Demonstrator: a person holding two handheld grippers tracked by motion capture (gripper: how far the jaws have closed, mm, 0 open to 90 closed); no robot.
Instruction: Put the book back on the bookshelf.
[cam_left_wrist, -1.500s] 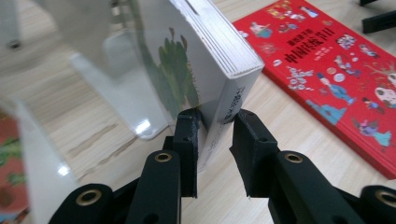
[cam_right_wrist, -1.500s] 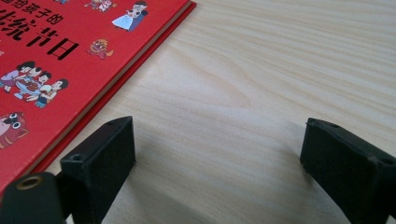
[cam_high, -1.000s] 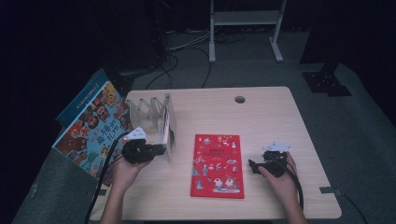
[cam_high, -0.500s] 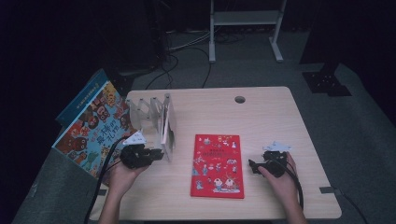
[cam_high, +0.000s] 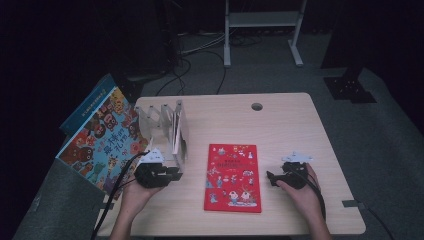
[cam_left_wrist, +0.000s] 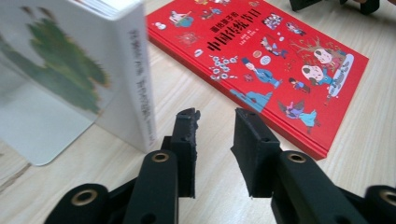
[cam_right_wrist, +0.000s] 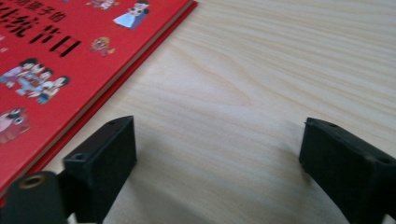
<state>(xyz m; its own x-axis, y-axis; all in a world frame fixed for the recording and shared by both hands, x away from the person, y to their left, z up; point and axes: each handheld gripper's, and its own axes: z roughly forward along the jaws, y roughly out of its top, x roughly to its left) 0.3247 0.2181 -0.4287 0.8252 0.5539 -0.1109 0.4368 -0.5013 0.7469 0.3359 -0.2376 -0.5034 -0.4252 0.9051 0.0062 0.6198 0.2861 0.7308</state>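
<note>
Your L gripper (cam_left_wrist: 215, 135): jaws narrow, just been opening, nothing between, white book (cam_left_wrist: 135, 74) upper left of them. Your R gripper (cam_right_wrist: 219, 154): jaws wide, closing a bit, only bare table (cam_right_wrist: 280, 70) between. Red book (cam_high: 233, 176) flat mid-frame, high view.

Book (cam_high: 232, 177) flat mid-table (cam_high: 280, 125); rack (cam_high: 165, 127) w/ upright book (cam_high: 177, 127) to its left.

1. A pale wood counter (cam_high: 280, 120) with a round cable hole (cam_high: 257, 106) stands on grey carpet floor (cam_high: 380, 135).
2. Behind it stand a white metal frame (cam_high: 260, 20) and loose cables (cam_high: 200, 50).
3. The surrounding room is dark.
</note>
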